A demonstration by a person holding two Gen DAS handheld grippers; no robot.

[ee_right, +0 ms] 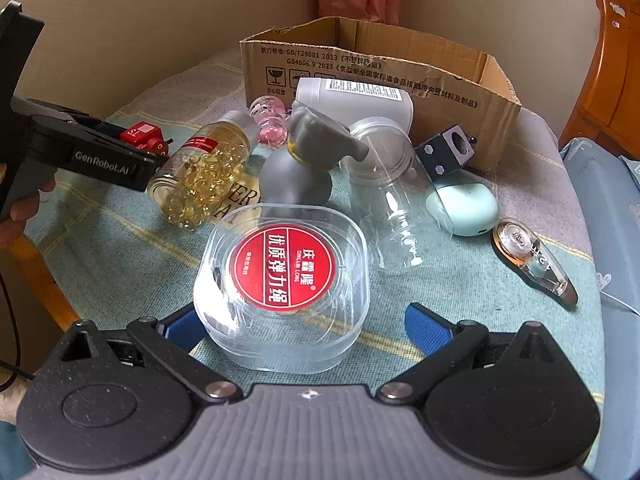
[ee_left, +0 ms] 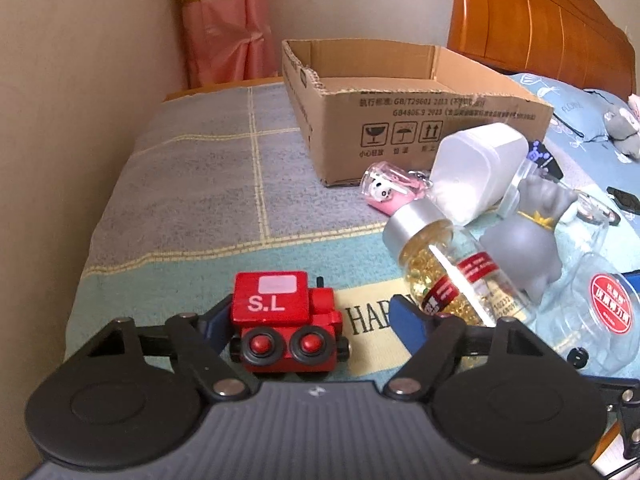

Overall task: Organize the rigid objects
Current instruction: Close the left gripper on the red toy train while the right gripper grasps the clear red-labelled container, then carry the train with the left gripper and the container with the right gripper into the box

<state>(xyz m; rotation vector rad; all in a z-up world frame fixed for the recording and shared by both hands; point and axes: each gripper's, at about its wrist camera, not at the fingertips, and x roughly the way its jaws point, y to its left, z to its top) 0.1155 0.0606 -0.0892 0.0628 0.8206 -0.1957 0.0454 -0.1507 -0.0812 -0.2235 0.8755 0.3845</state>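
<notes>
A red wooden toy train [ee_left: 285,322] marked "S.L" lies on its side on the blanket between the fingers of my open left gripper [ee_left: 310,318], against the left finger. It also shows in the right wrist view [ee_right: 141,136]. My right gripper [ee_right: 302,326] is open around a clear plastic box [ee_right: 282,284] with a red round label. An open cardboard box [ee_left: 404,108] stands behind, and it shows in the right wrist view [ee_right: 372,76].
A bottle of gold capsules [ee_right: 200,174], grey figurine [ee_right: 308,160], white container [ee_right: 356,102], pink panda keychain [ee_left: 390,192], clear jar [ee_right: 388,196], mint case [ee_right: 462,208], correction tape [ee_right: 532,256] and black cube [ee_right: 444,152] lie on the blanket. Wooden headboard [ee_left: 540,20] at right.
</notes>
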